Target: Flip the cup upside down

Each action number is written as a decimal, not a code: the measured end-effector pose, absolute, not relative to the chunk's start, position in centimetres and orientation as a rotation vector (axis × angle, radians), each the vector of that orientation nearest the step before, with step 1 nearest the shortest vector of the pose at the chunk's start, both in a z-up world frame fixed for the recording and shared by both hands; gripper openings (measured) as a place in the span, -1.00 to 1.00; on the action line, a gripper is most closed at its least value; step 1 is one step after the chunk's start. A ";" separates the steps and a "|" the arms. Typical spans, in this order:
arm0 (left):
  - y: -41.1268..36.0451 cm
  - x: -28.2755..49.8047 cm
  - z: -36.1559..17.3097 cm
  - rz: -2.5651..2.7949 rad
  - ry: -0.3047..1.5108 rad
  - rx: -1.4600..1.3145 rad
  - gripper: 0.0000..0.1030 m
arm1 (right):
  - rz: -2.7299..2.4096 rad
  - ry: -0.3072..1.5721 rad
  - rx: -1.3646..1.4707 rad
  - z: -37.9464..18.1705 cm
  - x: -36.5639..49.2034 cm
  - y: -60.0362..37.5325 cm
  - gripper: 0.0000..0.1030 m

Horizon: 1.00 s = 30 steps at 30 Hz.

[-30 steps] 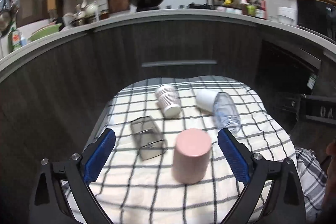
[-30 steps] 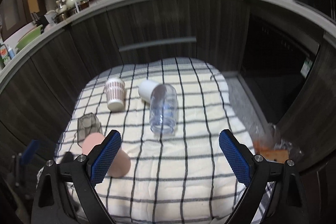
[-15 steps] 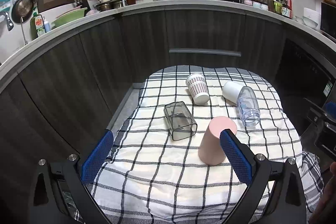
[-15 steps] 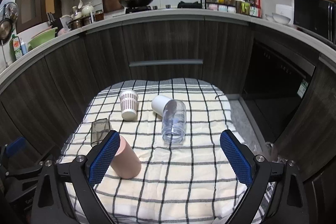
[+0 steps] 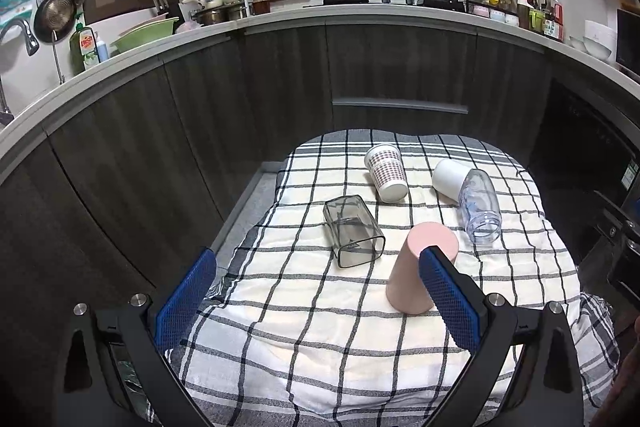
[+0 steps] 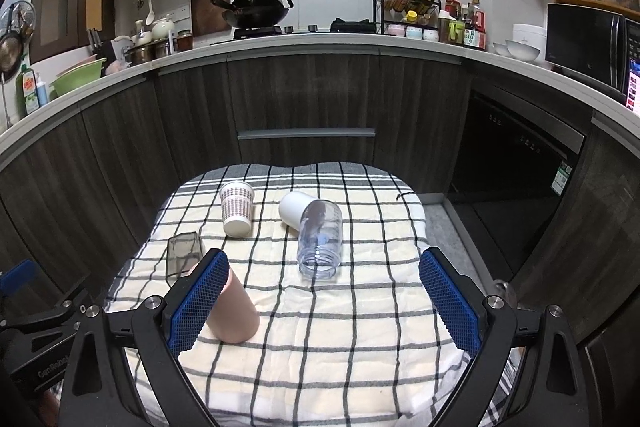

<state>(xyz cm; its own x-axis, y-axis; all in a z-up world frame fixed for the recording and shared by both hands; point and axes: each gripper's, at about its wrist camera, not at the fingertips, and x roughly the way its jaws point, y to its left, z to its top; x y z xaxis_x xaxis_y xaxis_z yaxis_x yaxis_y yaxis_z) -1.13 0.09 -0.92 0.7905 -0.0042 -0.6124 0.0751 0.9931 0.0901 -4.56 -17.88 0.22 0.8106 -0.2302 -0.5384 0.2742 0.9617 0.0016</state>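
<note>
One cup done: the pink cup (image 5: 420, 267) stands mouth-down, closed base up, on the checked cloth (image 5: 304, 331), near the front and right of centre in the left view.
Cups lying down: a square smoky glass (image 5: 352, 231) lies on its side just beside the pink cup; farther back a dotted paper cup (image 5: 386, 173) lies tipped over; to the right a white cup (image 5: 450, 177) and a clear plastic jar (image 5: 480, 209) lie on their sides, touching each other.
Desk: the cloth covers the desk in front of dark wood cabinets (image 6: 304, 99).
Left hand-held gripper (image 5: 316, 293): spread wide, holding nothing, well back from the cloth; its right finger overlaps the pink cup only in the picture.
Right hand-held gripper (image 6: 322, 295): also spread wide and empty, aimed toward the clear jar's open mouth.
Step in hand: judging by the layout, one flip is finished and both tools are between picks.
Next move: likely to choose a lying cup, perhaps the glass or the jar, close on its wall across the width, lift it, turn the mouth downward and set it flat.
Risk: the soft, rumpled cloth could let a tall cup tip on release.
</note>
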 end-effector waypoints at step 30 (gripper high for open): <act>0.0 -1.5 -0.6 -0.047 0.640 0.115 1.00 | -0.268 0.555 0.074 0.5 -4.9 -17.6 0.87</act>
<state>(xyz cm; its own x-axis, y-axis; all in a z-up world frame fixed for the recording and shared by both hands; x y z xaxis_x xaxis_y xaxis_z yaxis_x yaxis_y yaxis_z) -1.50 -0.03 -0.55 0.8013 -0.0079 -0.5983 0.0791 0.9925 0.0928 -4.92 -17.57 0.51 0.8163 -0.2311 -0.5294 0.2709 0.9626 -0.0026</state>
